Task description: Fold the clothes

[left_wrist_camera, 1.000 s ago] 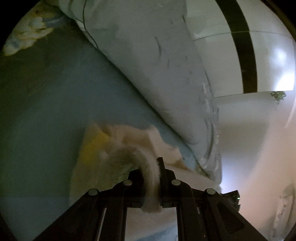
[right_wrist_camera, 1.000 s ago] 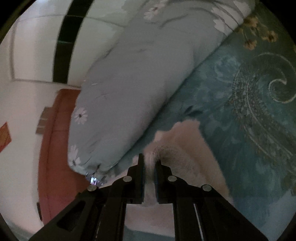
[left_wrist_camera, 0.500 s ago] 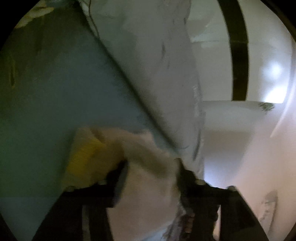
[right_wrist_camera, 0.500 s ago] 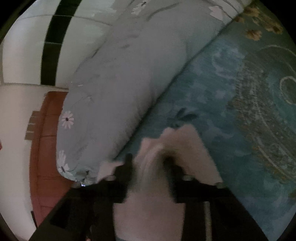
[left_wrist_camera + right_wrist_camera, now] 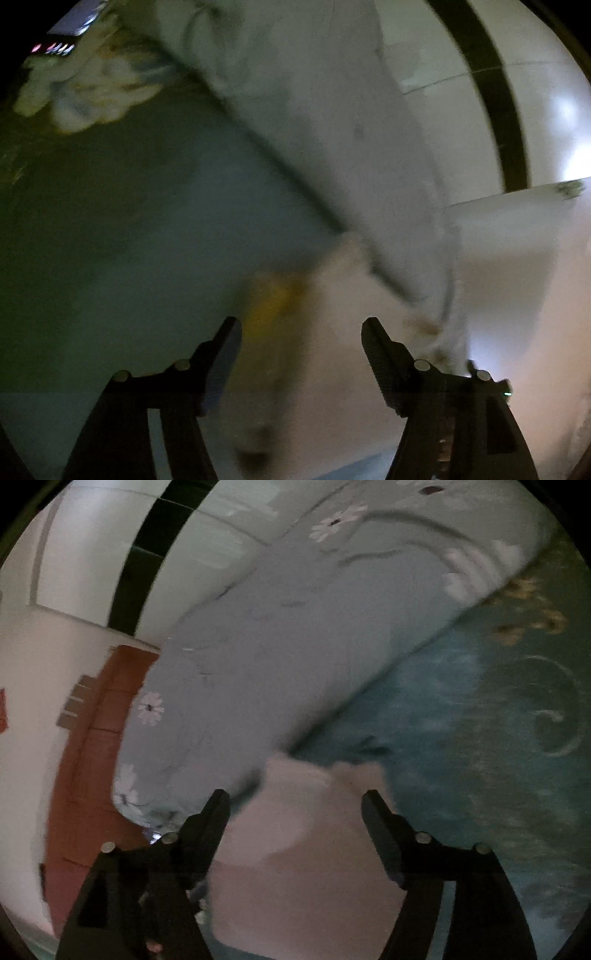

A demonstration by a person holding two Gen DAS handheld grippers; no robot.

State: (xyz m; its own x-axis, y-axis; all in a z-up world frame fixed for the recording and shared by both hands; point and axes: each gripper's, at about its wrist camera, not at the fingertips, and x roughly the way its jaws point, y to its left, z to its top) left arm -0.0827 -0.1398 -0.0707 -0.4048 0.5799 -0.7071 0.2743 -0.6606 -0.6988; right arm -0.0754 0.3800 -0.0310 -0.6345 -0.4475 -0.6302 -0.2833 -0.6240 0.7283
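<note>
Pale fluffy garment [image 5: 295, 834] on teal bedspread [image 5: 461, 775], grey-blue floral bolster [image 5: 295, 646] just behind; both tools just opened wide, pads clear.

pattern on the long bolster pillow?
Pale grey-blue bolster pillow with white daisy-like flowers and thin stems; clearest in the right wrist view.

The garment [image 5: 295, 834] is pale cream, with a yellow patch [image 5: 269, 306]. The bedsheet [image 5: 461, 738] is teal with pale swirls. The bolster [image 5: 277, 657] is grey-blue with white daisies.
</note>
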